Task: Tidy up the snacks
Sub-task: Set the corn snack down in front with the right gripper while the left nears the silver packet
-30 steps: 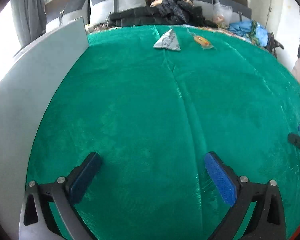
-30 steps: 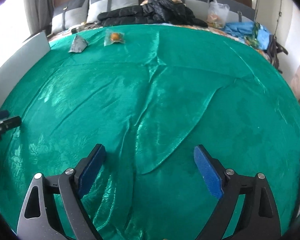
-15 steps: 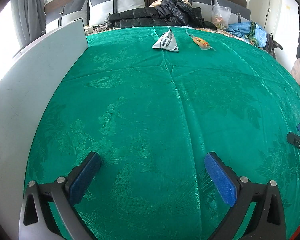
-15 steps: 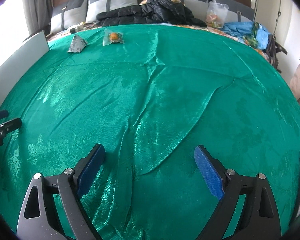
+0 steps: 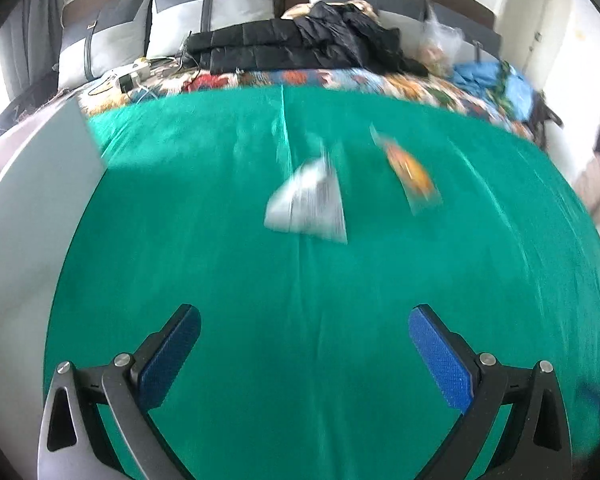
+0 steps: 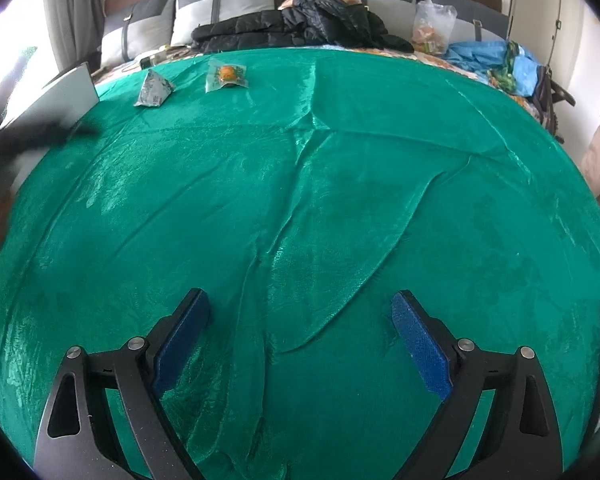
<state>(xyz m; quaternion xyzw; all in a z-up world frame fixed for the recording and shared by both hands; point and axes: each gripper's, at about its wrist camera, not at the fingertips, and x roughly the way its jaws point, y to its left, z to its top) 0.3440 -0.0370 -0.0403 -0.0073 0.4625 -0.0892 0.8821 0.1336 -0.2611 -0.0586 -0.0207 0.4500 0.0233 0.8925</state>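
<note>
A grey-white pyramid snack packet (image 5: pixel 310 204) lies on the green cloth ahead of my left gripper (image 5: pixel 304 344), which is open and empty. A clear packet with an orange snack (image 5: pixel 410 172) lies to its right. The left wrist view is motion-blurred. In the right wrist view the pyramid packet (image 6: pixel 153 89) and the orange snack packet (image 6: pixel 226 75) lie far off at the back left. My right gripper (image 6: pixel 300 332) is open and empty over wrinkled cloth. The left gripper shows there as a dark blur (image 6: pixel 24 136) at the left edge.
A grey-white board (image 5: pixel 24 216) stands along the cloth's left side; it also shows in the right wrist view (image 6: pixel 56 96). Beyond the green cloth (image 6: pixel 340 184) lie a black jacket (image 6: pixel 300 24), pillows, a clear bag (image 6: pixel 434 28) and blue fabric (image 6: pixel 488 56).
My left gripper has moved quickly forward toward the two packets, which now appear much closer and blurred. My right gripper has stayed almost still.
</note>
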